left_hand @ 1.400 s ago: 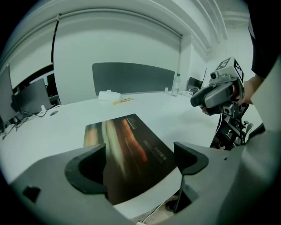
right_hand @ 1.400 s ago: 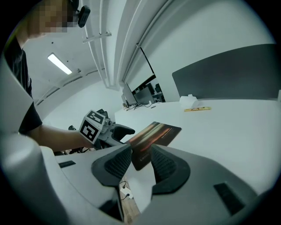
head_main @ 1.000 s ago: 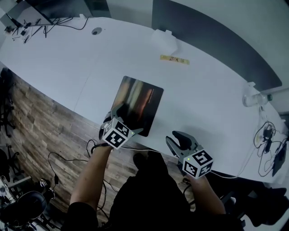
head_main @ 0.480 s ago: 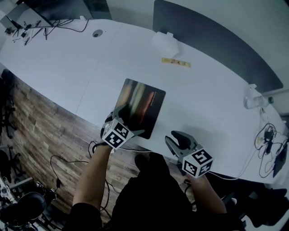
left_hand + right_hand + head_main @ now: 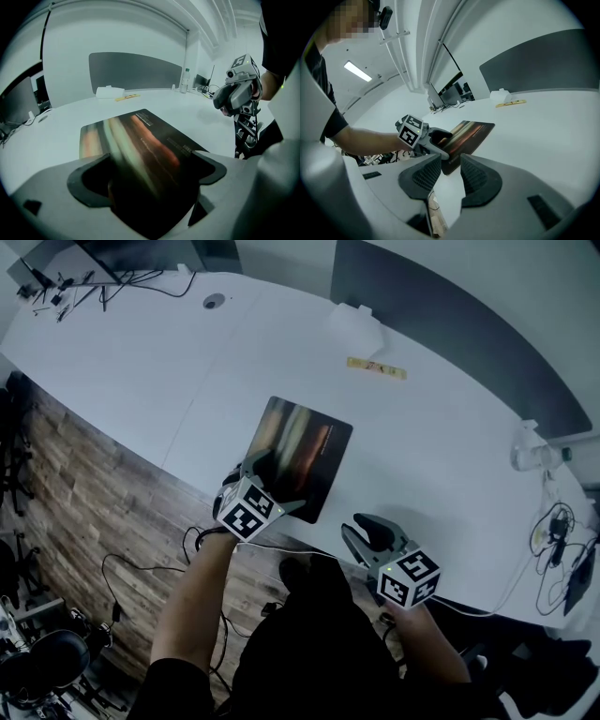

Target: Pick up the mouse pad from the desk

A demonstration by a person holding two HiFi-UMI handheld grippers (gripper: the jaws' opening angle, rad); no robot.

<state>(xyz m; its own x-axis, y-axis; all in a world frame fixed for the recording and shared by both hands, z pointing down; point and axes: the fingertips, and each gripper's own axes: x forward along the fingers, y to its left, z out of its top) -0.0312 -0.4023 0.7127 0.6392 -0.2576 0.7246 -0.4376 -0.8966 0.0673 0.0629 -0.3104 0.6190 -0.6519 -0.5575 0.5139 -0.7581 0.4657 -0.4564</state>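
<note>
Nothing much has shifted since a second ago: the desk [image 5: 450,437] carries the mouse pad [image 5: 302,454] flat by its front edge, not yet lifted. At that edge the left gripper [image 5: 270,486] straddles the pad's near corner, jaws wide and closing (no grip yet). Farther along, the right gripper [image 5: 364,532], narrow and closing, holds nothing. Bare desktop beyond should leave ample lifting room.

No legible text; only tiny, unreadable print on the mouse pad [image 5: 154,145], dark-surfaced.
</note>
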